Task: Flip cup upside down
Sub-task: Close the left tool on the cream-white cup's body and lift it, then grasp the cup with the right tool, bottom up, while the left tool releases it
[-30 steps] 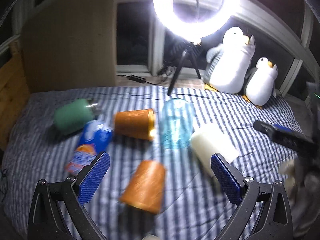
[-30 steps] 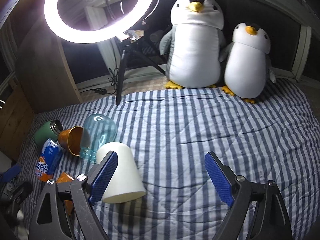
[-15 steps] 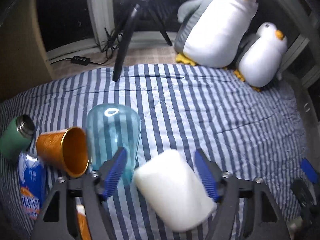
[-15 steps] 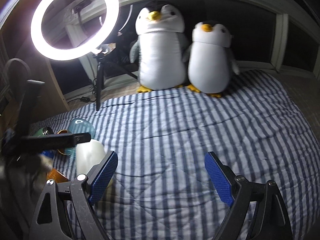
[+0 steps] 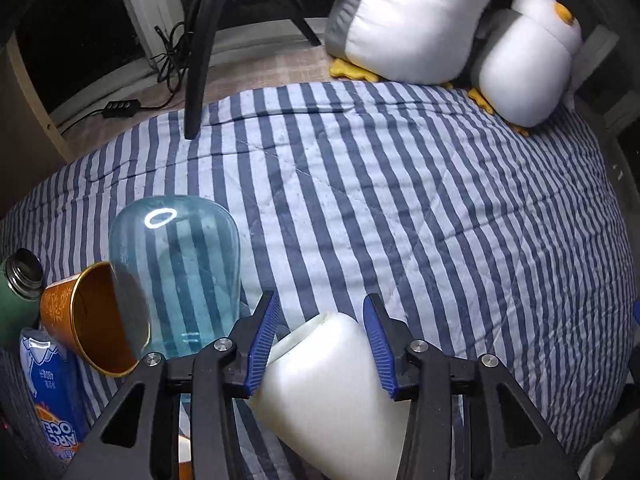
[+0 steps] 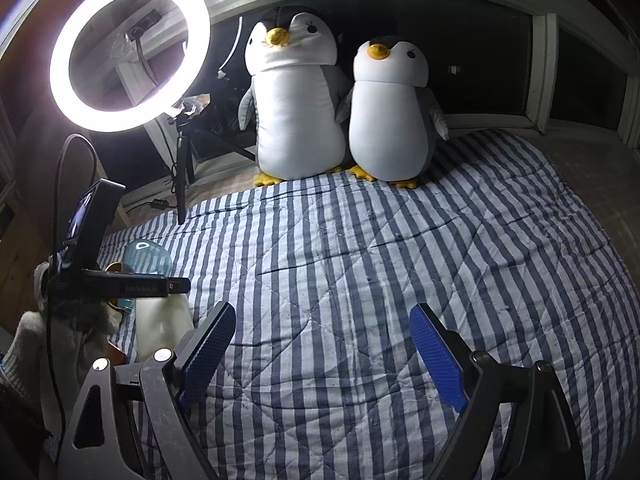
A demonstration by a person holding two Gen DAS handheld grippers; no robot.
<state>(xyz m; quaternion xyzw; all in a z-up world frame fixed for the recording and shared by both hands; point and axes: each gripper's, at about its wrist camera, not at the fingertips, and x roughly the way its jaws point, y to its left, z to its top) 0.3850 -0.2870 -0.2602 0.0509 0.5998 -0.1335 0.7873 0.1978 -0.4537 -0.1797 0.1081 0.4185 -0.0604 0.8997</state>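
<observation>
The left gripper is clamping its blue pads on a white cup lying tilted on the striped quilt, while the right gripper is hovering wide open with nothing between its pads. Just beside the cup, a clear blue cup is standing inverted against an orange cup on its side; two plush penguins are sitting at the quilt's far edge.

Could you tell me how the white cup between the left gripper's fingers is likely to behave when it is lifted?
The white cup lies on its side on the striped blanket, so it may roll if nudged. Its smooth tapered wall could slip toward the narrow end between the left gripper's fingers. It looks like light, slightly squeezable plastic, though I cannot be sure.
</observation>
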